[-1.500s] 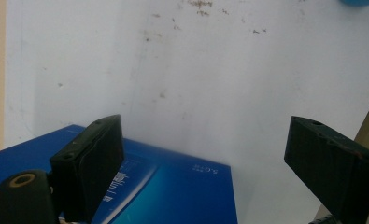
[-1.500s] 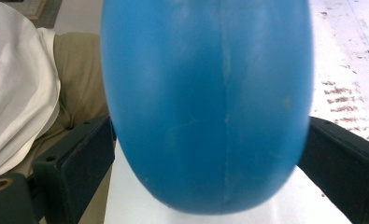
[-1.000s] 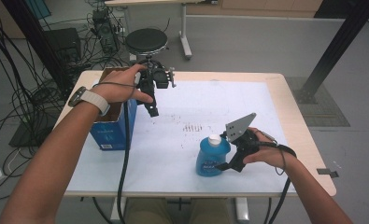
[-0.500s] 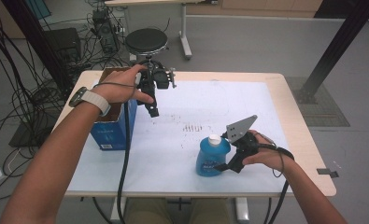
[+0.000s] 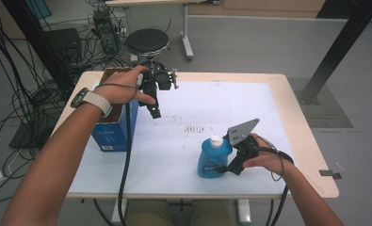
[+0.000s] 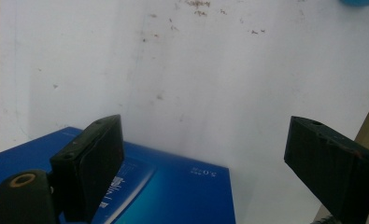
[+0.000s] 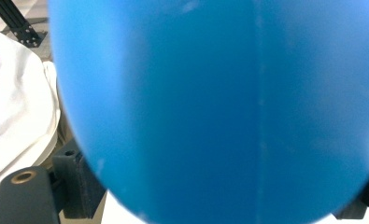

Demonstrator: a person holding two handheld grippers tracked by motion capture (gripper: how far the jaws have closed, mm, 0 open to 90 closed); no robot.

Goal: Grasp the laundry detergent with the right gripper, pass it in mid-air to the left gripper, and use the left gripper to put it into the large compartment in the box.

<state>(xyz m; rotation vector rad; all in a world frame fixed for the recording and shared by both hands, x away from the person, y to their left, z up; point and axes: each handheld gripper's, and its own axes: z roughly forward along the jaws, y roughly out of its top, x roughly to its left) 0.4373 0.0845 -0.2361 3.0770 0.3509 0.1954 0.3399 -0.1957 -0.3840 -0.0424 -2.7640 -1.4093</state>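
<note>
A blue bottle (image 5: 211, 162) with a white cap (image 5: 215, 140) stands upright on the white sheet near the table's front. My right gripper (image 5: 217, 167) reaches in from the right around its lower body. Its jaws have just been closing with the bottle (image 7: 219, 107) between them, and the pads meet its sides. My left gripper (image 5: 154, 113) hangs open, pointing down, beside the top of a blue carton (image 5: 109, 134) at the table's left. In the left gripper view the carton (image 6: 173, 191) lies below the open jaws, nothing between them.
A white sheet (image 5: 198, 103) with small dark marks covers the wooden table (image 5: 311, 155). A round black stool (image 5: 147, 41) stands behind the table. Cables and equipment (image 5: 56, 52) crowd the floor at the left. A black post (image 5: 334, 52) rises at the right.
The right gripper's jaws have drawn in slightly on the bottle. The bottle, the carton and the left hand have stayed in place.
</note>
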